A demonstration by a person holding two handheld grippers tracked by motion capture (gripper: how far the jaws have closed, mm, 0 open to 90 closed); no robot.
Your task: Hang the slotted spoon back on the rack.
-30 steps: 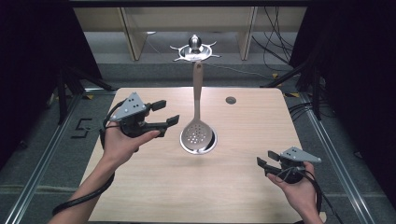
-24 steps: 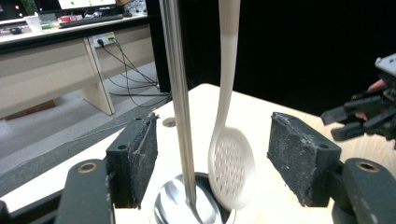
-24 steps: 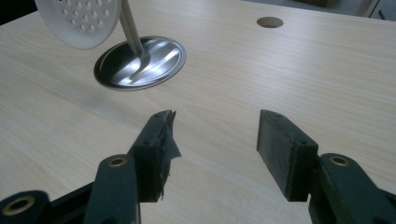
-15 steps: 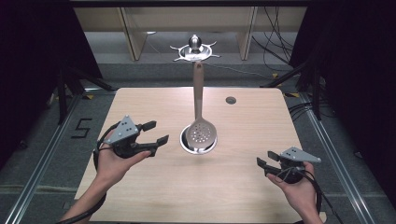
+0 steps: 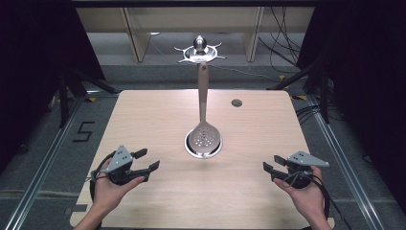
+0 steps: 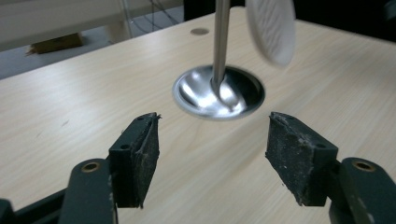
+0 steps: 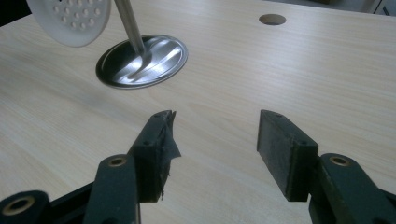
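Observation:
A pale slotted spoon (image 5: 205, 136) hangs by its handle from a metal hook stand (image 5: 200, 50) at mid-table. The stand's round steel base (image 5: 187, 145) sits under the spoon head. My left gripper (image 5: 149, 160) is held open near the front left of the table, well short of the base, with nothing between its pads. In the left gripper view the base (image 6: 218, 93), the pole (image 6: 220, 42) and the spoon head (image 6: 273, 28) lie ahead of the open gripper (image 6: 212, 140). My right gripper (image 5: 270, 163) is open and empty at the front right; its own view shows the spoon head (image 7: 70, 18) and base (image 7: 142, 55) far left.
The wooden table (image 5: 143, 115) has a small round hole (image 5: 236, 102) at the back right, also the hole (image 7: 272, 19) in the right gripper view. Shelving and cables stand beyond the far edge. Dark floor and rails flank both sides.
My left gripper has drawn back from beside the spoon toward the table's front left, still open. The right gripper and the spoon have stayed put.

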